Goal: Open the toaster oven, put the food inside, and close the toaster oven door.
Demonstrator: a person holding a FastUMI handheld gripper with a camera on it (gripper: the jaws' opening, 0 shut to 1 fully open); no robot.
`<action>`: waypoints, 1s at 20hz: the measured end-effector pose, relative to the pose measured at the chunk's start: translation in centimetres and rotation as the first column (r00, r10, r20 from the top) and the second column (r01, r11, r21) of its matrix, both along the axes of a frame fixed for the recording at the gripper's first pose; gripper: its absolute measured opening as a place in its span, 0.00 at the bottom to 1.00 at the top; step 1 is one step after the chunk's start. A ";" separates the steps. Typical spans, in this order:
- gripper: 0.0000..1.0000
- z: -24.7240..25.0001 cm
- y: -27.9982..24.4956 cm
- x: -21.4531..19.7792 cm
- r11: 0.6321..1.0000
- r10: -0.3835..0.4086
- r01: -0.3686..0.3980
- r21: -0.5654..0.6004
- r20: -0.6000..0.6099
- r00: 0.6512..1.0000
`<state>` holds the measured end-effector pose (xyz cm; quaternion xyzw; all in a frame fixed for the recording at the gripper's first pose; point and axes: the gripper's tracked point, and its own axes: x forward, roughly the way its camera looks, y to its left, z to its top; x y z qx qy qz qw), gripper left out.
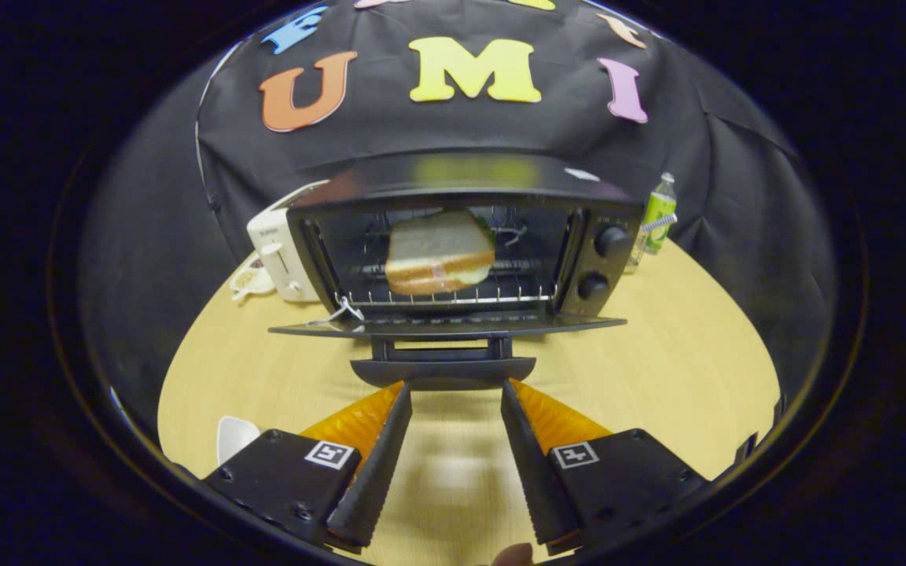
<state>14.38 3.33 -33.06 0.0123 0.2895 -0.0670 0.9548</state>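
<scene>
Wooden table shows bare between the two fingers of the gripper, which stand spread apart and hold nothing. Their tips sit just short of the door handle, a dark bar lying crosswise right ahead of them. Beyond it the door is folded down flat, its long edge running side to side, and the toaster oven faces straight toward the gripper with its mouth open. Inside on the wire rack rests the sandwich, broad face up and tilted slightly, its long side across the cavity. Two knobs stack on the oven's right panel. A white toaster stands beside the oven's left wall, a green bottle beside its right. A white dish lies near the left finger.
</scene>
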 end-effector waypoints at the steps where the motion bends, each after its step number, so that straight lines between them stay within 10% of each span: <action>1: 0.77 1.2 -0.4 0.8 1.000 0.001 -0.001 -0.013 0.024 1.000; 7: 0.77 11.9 -0.2 2.9 0.999 0.032 -0.025 -0.034 0.199 0.979; 20: 0.81 34.2 -1.0 -8.8 0.998 0.061 -0.038 -0.052 0.543 0.838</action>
